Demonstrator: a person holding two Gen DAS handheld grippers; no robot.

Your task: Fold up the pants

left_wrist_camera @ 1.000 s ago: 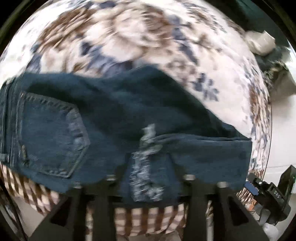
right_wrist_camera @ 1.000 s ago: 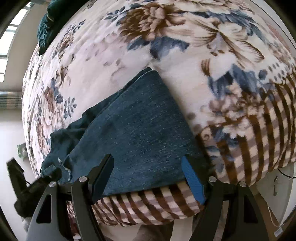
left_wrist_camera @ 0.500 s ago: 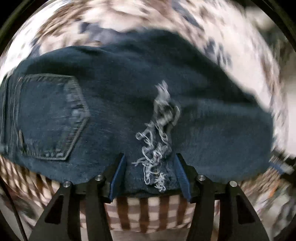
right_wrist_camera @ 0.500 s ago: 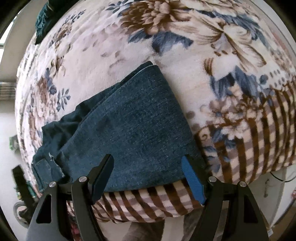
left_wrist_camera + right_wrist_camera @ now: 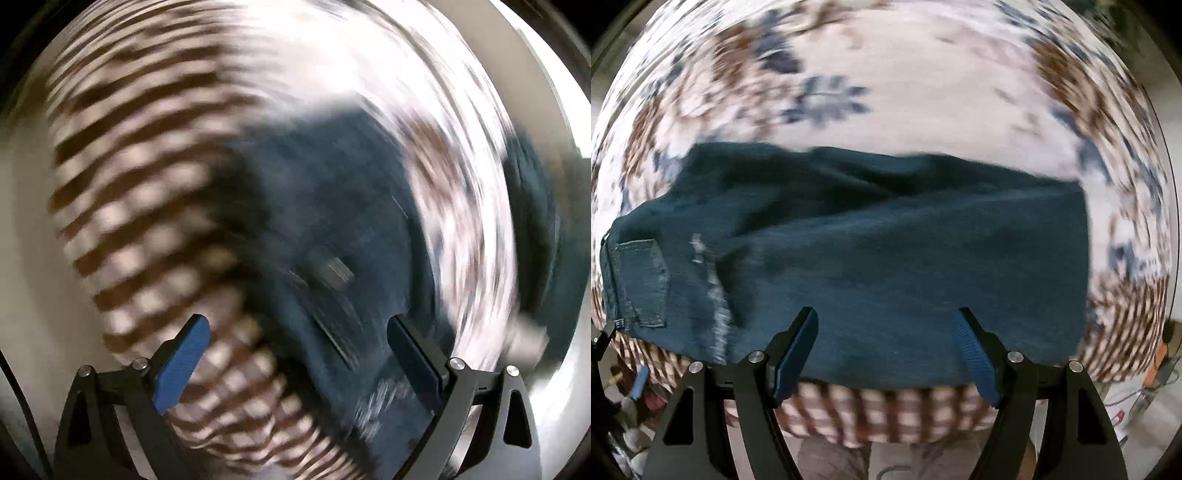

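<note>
Denim pants (image 5: 871,258), dark blue and folded into a long band, are lying across a floral blanket (image 5: 923,92) in the right wrist view, their lower edge running along the blanket's brown-and-white checked border (image 5: 897,410). A back pocket (image 5: 641,284) is showing at the left end of the band, with a frayed, torn patch (image 5: 714,306) just beside it. The right gripper (image 5: 886,350) is hanging over the near edge of the pants with its jaws standing apart and nothing clamped between the blue pads (image 5: 975,360). The left wrist view is heavily smeared by motion: the left gripper (image 5: 295,354) is opening, its jaws spread wide, and the blurred denim (image 5: 332,221) is lying beneath and beyond them without being pinched. The checked border (image 5: 147,206) is filling the left half of that view, and a dark green shape (image 5: 532,221) at the far right is too blurred to tell.
</note>
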